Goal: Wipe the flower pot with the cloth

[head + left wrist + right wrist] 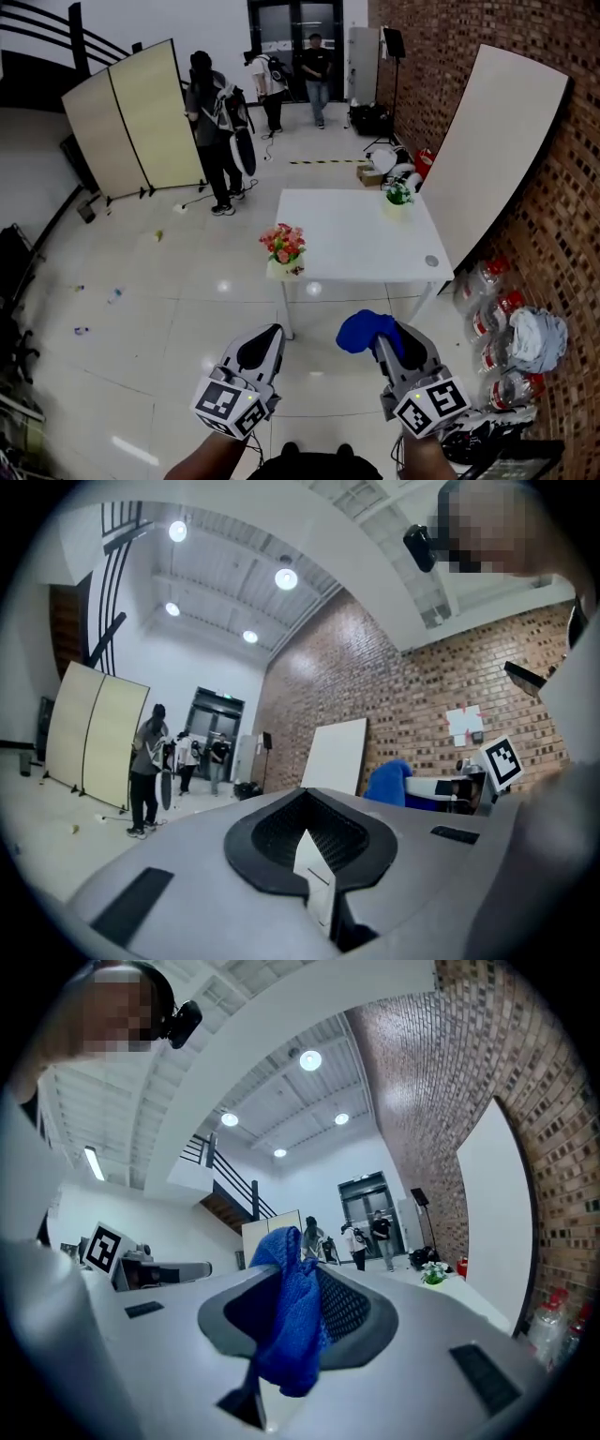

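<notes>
Right tongs clamped on blue cloth, which is bunched over the tips. Left tongs closed, empty. Flower pot w/ pink blooms sits at near-left corner of bench, well apart from both. Probably best: get closer, steady pot w/ left, wipe w/ a loose fold, not bare tips. Only head view shows the pot; right gripper view shows the pinch on the cloth.

Bright ceiling lamps, fisheye-warped edges, foreground perhaps soft.

Fuzzy cloth, glossy tiled floor
</notes>
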Demonstrator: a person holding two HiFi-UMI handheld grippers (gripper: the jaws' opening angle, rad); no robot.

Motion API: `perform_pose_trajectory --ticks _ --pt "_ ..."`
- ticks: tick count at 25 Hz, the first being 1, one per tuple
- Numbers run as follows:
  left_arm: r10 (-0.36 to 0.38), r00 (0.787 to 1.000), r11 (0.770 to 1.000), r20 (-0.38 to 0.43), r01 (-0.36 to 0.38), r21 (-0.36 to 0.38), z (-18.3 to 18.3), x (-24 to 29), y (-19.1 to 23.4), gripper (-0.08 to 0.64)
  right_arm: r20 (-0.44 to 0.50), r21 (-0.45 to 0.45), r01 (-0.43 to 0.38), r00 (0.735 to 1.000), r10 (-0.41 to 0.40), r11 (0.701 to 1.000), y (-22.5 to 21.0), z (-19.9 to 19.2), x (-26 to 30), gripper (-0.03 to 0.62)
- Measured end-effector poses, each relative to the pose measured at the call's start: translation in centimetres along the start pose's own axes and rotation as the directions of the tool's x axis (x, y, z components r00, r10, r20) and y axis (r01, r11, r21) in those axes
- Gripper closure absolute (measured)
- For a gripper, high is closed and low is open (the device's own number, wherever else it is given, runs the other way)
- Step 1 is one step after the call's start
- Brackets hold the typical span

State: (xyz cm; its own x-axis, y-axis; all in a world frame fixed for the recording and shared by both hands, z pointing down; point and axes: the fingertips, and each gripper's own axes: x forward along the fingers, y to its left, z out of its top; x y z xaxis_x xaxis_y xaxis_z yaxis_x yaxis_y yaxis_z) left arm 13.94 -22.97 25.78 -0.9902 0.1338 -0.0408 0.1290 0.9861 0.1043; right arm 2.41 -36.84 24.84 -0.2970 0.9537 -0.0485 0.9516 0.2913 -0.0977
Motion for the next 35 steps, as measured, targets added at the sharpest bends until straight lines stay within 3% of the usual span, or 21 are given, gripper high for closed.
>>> perform_pose_trajectory --ticks 12,35 --pt "0.112 0.994 0.994 -0.002 -0.112 0.014 -0.3 -3.9 2.0 0.558 -0.029 0.0 -0.065 0.997 0.065 0.998 2.0 -0.9 0.9 0.494" --pt "0.095 0.995 0.995 0.005 -0.095 0.011 -0.3 -4.7 0.0 0.558 -0.016 -0.011 -0.062 0.998 0.062 0.998 2.1 -0.1 -1.0 0.495"
